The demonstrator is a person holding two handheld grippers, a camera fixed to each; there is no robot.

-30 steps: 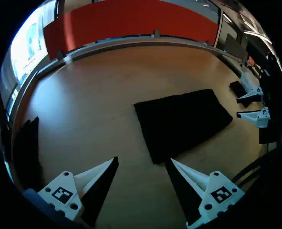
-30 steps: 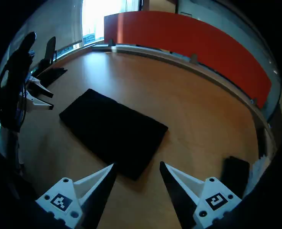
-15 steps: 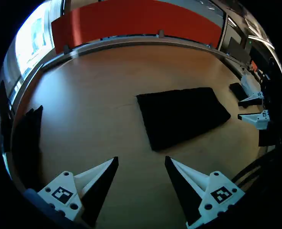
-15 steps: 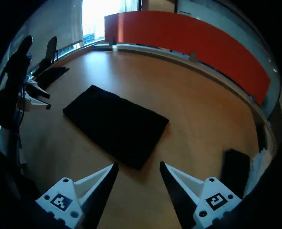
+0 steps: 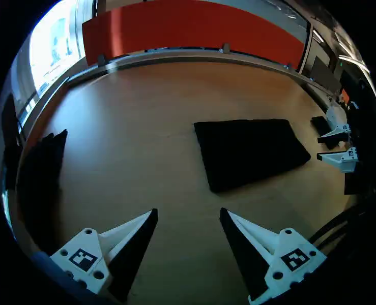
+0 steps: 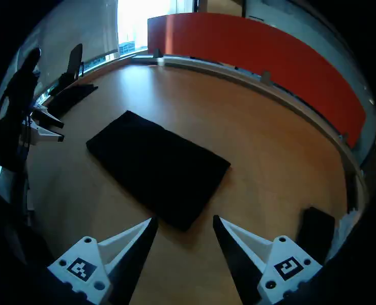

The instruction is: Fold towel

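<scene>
Black towel [image 5: 251,152] flat on table [image 5: 126,142] — left tool [image 5: 188,209], right tool [image 6: 184,217] both spread apart.

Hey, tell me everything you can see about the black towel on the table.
The towel is black, soft-looking cloth, apparently folded into a flat rectangle with rounded corners. It lies on the wooden table, near its middle. Only the table touches it; the left gripper and right gripper are both open and not holding it.
</scene>
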